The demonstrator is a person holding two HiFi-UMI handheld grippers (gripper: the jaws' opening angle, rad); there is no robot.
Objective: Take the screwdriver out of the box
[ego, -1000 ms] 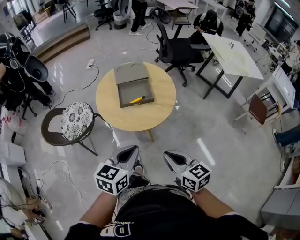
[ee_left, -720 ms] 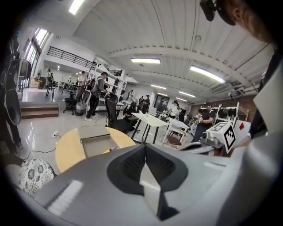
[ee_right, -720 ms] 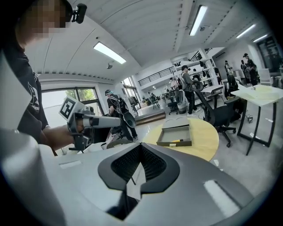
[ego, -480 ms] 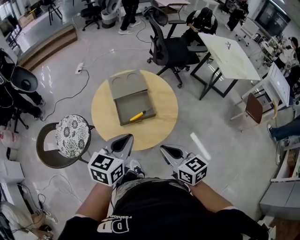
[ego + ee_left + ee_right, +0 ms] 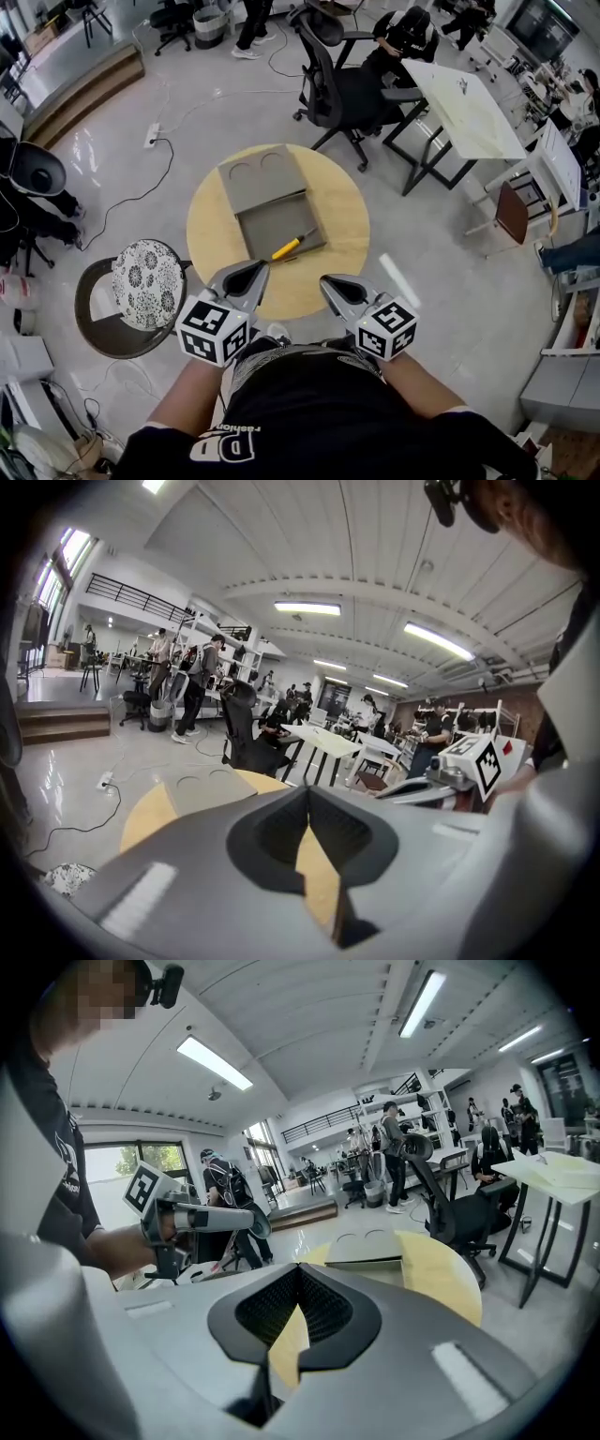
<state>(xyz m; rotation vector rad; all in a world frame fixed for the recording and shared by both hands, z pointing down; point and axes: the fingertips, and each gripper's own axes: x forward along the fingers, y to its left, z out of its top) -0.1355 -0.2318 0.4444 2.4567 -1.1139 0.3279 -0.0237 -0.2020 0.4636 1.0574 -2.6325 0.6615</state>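
Jaws shut and empty, the left gripper (image 5: 251, 270) and right gripper (image 5: 330, 282) hover at the round table's (image 5: 349, 214) edge; the yellow-handled screwdriver (image 5: 292, 247) lies in the open box (image 5: 264, 221) just ahead of their tips

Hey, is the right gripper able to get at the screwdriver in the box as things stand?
Probably yes. The box lies open, the screwdriver sits uncovered at its near wall, and nothing stands between it and the right gripper. Its jaws are shut, though, and must open first.
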